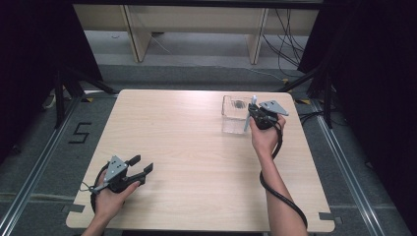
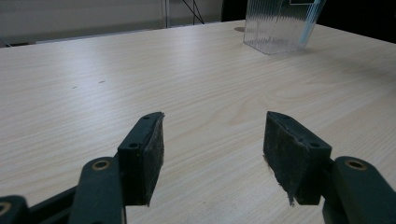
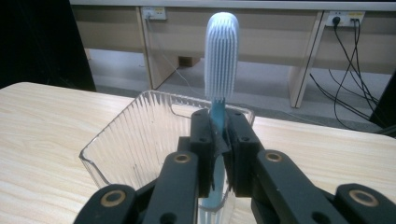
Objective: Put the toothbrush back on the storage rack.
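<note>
you are gripping the toothbrush (image 3: 221,60) upright in your right gripper (image 3: 218,140) over the clear holder's (image 3: 140,135) near rim, so lowering it in probably comes next, while your left gripper (image 2: 212,149) is idling open well apart from the holder.

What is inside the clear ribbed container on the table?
The clear ribbed container holds the lower end of a blue toothbrush, gripped upright by the right tool. In the high view a dark spot shows inside; the jaws hide the brush's bottom.

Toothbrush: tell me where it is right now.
The toothbrush stands upright, clamped in the right gripper at the clear ribbed container, far right on the table.
</note>
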The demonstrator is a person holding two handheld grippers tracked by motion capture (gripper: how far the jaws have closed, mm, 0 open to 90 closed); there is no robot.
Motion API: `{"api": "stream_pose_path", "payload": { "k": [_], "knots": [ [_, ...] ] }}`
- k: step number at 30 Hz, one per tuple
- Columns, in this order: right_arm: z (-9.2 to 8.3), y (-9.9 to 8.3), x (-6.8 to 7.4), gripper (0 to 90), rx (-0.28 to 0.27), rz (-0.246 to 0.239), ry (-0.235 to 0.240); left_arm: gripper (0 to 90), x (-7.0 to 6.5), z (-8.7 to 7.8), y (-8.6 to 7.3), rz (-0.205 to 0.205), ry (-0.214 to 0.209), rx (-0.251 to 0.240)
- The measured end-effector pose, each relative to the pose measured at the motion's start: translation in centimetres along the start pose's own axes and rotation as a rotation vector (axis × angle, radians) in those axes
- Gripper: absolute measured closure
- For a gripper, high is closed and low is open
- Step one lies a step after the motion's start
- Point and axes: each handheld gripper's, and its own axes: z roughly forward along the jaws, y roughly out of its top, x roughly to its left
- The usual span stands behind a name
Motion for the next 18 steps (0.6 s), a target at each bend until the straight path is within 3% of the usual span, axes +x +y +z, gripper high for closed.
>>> {"api": "stream_pose_path", "payload": {
  "k": [3, 8, 9, 11, 14, 15, 18],
  "knots": [
    [-0.08, -0.19, 0.13, 82.8, 0.013, 0.025, -0.011, 37.9, 0.02, -0.01, 0.0, -0.002, 0.0, 0.0],
    [0.02, -0.29, 0.08, 82.4, 0.013, 0.021, -0.006, 37.8, 0.05, 0.04, -0.05, 0.002, -0.002, -0.003],
    [-0.08, -0.33, 0.32, 82.2, 0.022, 0.052, -0.01, 37.8, 0.06, 0.04, -0.05, 0.001, -0.002, -0.004],
    [0.08, -0.38, -0.06, 81.6, 0.011, 0.011, -0.004, 37.8, 0.07, 0.04, -0.04, 0.001, -0.001, -0.004],
    [0.06, -0.45, -0.06, 79.4, 0.012, 0.016, -0.008, 37.8, 0.08, 0.05, -0.03, 0.002, -0.002, -0.003],
    [-0.04, -0.5, 0.16, 78.5, 0.021, 0.045, -0.012, 37.8, 0.08, 0.06, -0.04, 0.002, -0.002, -0.003],
    [0.03, -0.6, -0.17, 73.3, 0.015, 0.01, -0.012, 37.8, 0.07, 0.06, -0.04, 0.001, -0.002, -0.002]
  ]
}}
